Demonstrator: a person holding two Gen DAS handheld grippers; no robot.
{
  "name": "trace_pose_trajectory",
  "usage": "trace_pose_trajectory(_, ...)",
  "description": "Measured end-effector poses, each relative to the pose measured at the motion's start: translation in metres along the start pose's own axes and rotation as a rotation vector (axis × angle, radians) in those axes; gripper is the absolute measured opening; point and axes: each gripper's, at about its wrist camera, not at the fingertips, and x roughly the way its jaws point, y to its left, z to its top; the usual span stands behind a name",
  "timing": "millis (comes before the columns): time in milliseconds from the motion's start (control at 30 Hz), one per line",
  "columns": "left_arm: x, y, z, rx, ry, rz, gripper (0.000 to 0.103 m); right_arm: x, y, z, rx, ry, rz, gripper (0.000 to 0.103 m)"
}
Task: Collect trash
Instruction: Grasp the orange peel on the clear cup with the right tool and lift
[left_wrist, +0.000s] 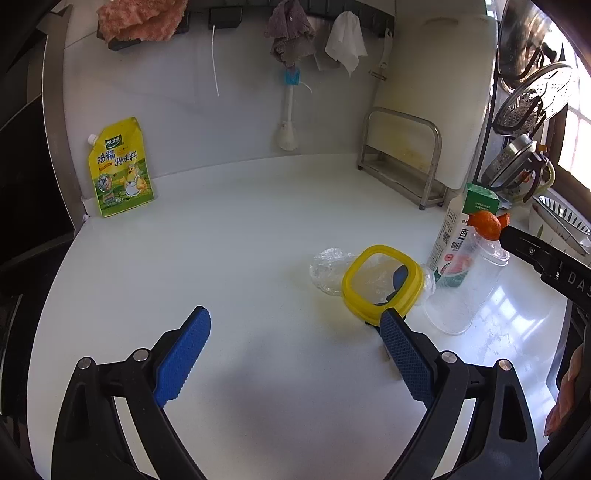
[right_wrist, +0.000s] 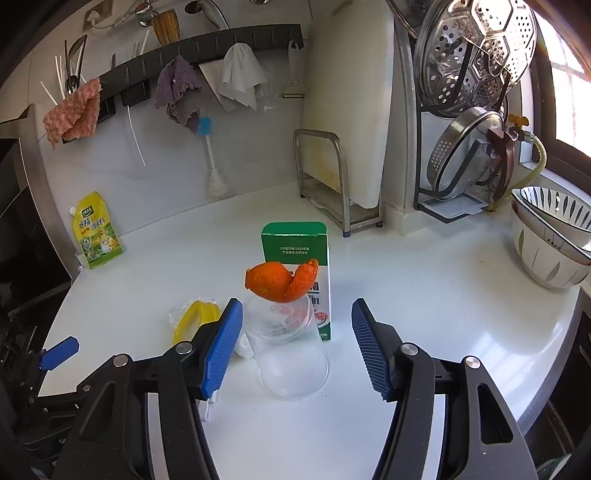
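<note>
- Both hand-held grippers hover low over the white countertop (right_wrist: 424, 295) with their blue pads spread apart and nothing pressed between them.
- Left gripper (left_wrist: 295, 332): its jaws stand wide, empty; the tip of its right-hand finger (left_wrist: 402, 354) lies just in front of the yellow lid ring (left_wrist: 382, 282), and whether it touches the ring cannot be told.
- Right gripper (right_wrist: 297, 332): its jaws are parted on either side of the clear plastic cup (right_wrist: 286, 350), which stands upside down between them; the pads do not press on it. The left-hand pad (right_wrist: 221, 347) is just beside the cup wall, the other pad well clear of it.
- An orange peel (right_wrist: 280, 280) sits on top of the inverted cup, curled, with one strip sticking up to the right.
- Directly behind the cup stands a white and green carton (right_wrist: 295, 243), upright, with its green top flap raised.
- The yellow lid ring lies left of the cup, tilted, resting on crumpled clear plastic wrap (left_wrist: 328, 269) on the counter.
- A yellow seasoning pouch (left_wrist: 120, 166) leans against the back wall at the counter's far left, well apart from the trash.
- On the wall rail hang a pink cloth (right_wrist: 74, 110), a purple cloth (right_wrist: 177, 88) and a white cloth (right_wrist: 240, 75); a bottle brush (right_wrist: 212, 162) hangs below them.
- A white cutting board (right_wrist: 347, 110) stands in a metal rack (right_wrist: 325, 177) at the back; to the right are a steamer basket (right_wrist: 476, 55), pot lids and stacked bowls (right_wrist: 550, 240).
</note>
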Motion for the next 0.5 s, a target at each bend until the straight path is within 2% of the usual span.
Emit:
trace_pose_trajectory(333, 0.006, 0.002, 0.001, -0.011, 0.007, 0.009, 0.091, 0.022, 0.013, 0.012, -0.050, 0.007, -0.015, 0.059)
trace_pose_trajectory(500, 0.004, 0.002, 0.001, -0.016, 0.009, 0.009, 0.091, 0.028, 0.016, 0.012, -0.072, 0.028, -0.012, 0.045)
